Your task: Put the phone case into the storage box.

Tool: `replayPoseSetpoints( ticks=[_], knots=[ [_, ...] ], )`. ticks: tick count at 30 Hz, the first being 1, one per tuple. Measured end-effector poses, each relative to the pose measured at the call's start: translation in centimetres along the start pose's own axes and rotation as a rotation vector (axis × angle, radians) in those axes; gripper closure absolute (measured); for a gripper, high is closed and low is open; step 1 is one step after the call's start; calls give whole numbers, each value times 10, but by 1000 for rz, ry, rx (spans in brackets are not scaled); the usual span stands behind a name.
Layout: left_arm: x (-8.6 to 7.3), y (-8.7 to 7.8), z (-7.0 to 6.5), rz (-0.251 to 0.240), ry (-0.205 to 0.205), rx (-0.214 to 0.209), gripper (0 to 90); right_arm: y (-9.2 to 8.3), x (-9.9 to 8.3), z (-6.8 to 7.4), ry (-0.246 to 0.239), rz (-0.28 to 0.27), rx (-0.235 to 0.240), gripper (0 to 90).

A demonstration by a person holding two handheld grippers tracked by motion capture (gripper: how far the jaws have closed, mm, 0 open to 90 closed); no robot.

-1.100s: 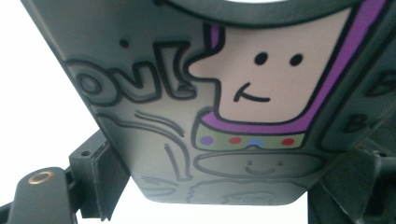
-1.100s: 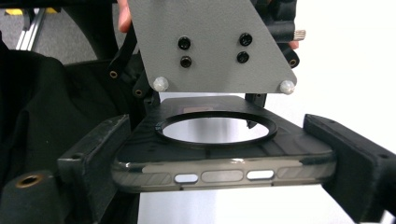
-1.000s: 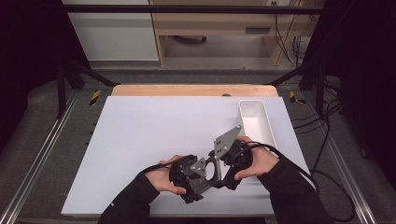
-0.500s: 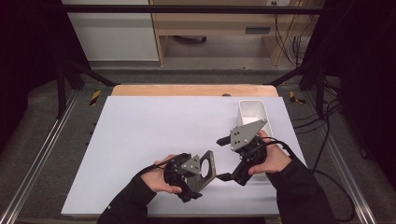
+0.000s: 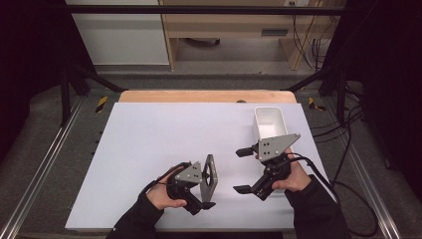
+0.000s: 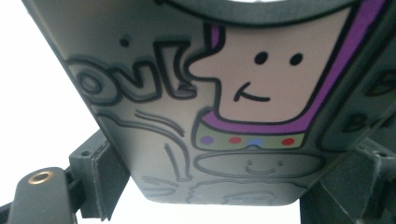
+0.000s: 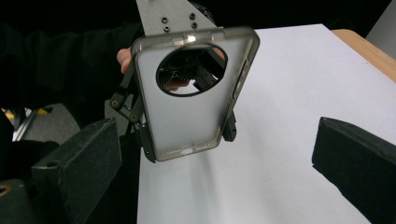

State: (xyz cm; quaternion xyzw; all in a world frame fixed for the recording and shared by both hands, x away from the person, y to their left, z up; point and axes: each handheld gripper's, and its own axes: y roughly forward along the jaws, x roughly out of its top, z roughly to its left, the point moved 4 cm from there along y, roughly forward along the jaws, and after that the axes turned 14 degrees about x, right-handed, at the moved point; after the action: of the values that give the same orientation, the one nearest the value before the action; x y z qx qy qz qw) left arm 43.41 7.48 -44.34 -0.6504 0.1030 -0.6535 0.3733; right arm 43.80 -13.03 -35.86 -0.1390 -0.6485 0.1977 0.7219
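Phone case [image 5: 211,172] in my left gripper [image 5: 201,191], lower centre; right gripper [image 5: 243,171] beside it; tray [image 5: 269,124] behind, centre-right.

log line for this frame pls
left gripper: shut on phone case, held upright | right gripper: open, apart from case | white bin: far right of table

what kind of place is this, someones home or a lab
Most likely a lab or recording rig: a white table inside a black metal frame, loose cables on the floor, and a person holding a phone case in the left claw.
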Motion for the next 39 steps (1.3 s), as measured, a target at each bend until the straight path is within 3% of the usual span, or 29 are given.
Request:
replayPoseSetpoints(
  ticks=[11,22,39],
  knots=[
    [-1,-3,-2,-53,-12,-35,114,12,-12,2,30,-59,42,20],
    [4,0,-4,-63,9,-27,114,23,-12,3,29,-82,64,24],
    [14,8,-8,-120,-12,-30,113,26,-8,4,20,-108,80,28]
  ],
)
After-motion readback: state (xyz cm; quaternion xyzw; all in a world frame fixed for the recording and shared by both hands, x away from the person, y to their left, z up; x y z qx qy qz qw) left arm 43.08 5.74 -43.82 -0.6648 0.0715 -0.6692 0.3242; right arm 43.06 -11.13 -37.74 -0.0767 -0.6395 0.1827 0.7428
